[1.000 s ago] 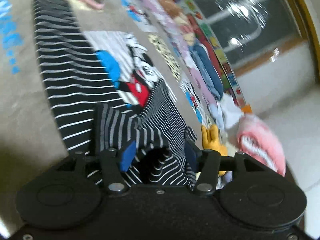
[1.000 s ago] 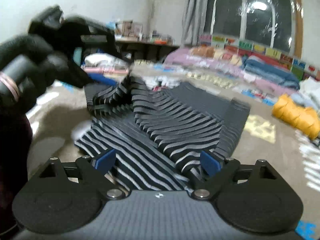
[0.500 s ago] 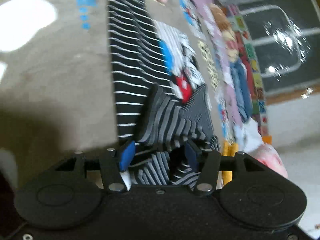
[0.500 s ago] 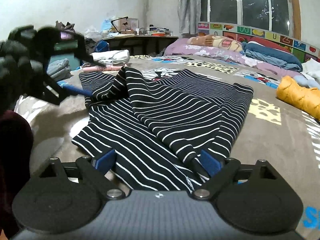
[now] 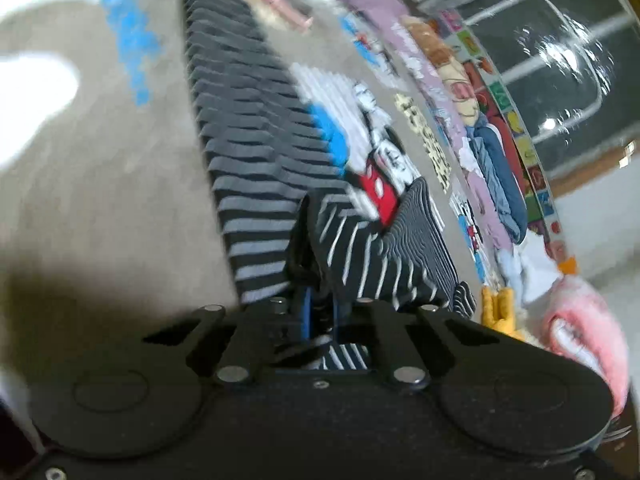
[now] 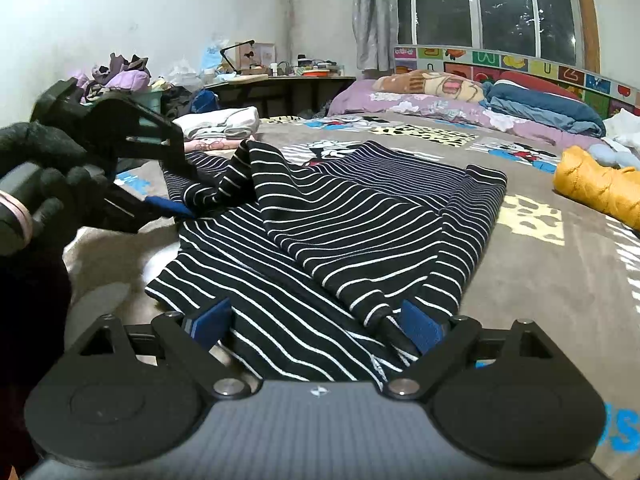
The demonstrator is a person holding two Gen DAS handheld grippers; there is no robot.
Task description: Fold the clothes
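Folding is partway: left gripper (image 6: pixel 188 196) pinches the striped shirt's (image 6: pixel 340 232) bunched fabric on the bed (image 6: pixel 560 280) (side already folded), right gripper (image 6: pixel 316 326) gapes empty.

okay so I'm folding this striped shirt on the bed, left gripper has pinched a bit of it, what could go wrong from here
1. The left gripper is shut on only a small bunch of the striped shirt, so the cloth may slip out when pulled.
2. The right gripper is open over the near hem, with nothing pinning it, so pulling could drag the whole shirt across the blanket instead of folding it.
3. The folded-over layer already lies skewed and may crease.
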